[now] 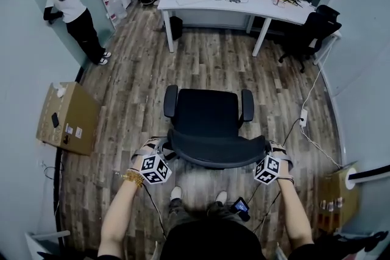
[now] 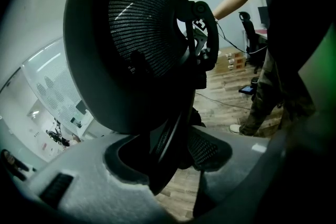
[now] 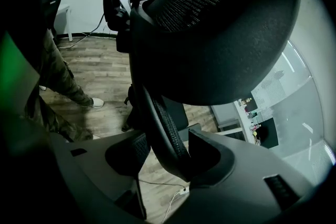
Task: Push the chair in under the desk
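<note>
A black office chair [image 1: 207, 112] stands on the wood floor, its seat facing the white desk [image 1: 201, 3] far across the room. My left gripper [image 1: 161, 146] grips the left edge of its curved backrest [image 1: 216, 158], and my right gripper [image 1: 271, 146] grips the right edge. In the left gripper view the mesh backrest [image 2: 131, 50] fills the frame, and its rim runs down between the jaws of the left gripper [image 2: 173, 149]. The right gripper view shows the backrest [image 3: 220, 34] the same way, its rim pinched in the right gripper [image 3: 168, 149]. Both are shut on the rim.
A cardboard box [image 1: 67, 119] sits by the left wall, where a person [image 1: 70, 9] stands. A second black chair [image 1: 311, 33] is at the desk's right end. A cable with a power strip [image 1: 303, 117] runs along the right, near another box [image 1: 332, 198].
</note>
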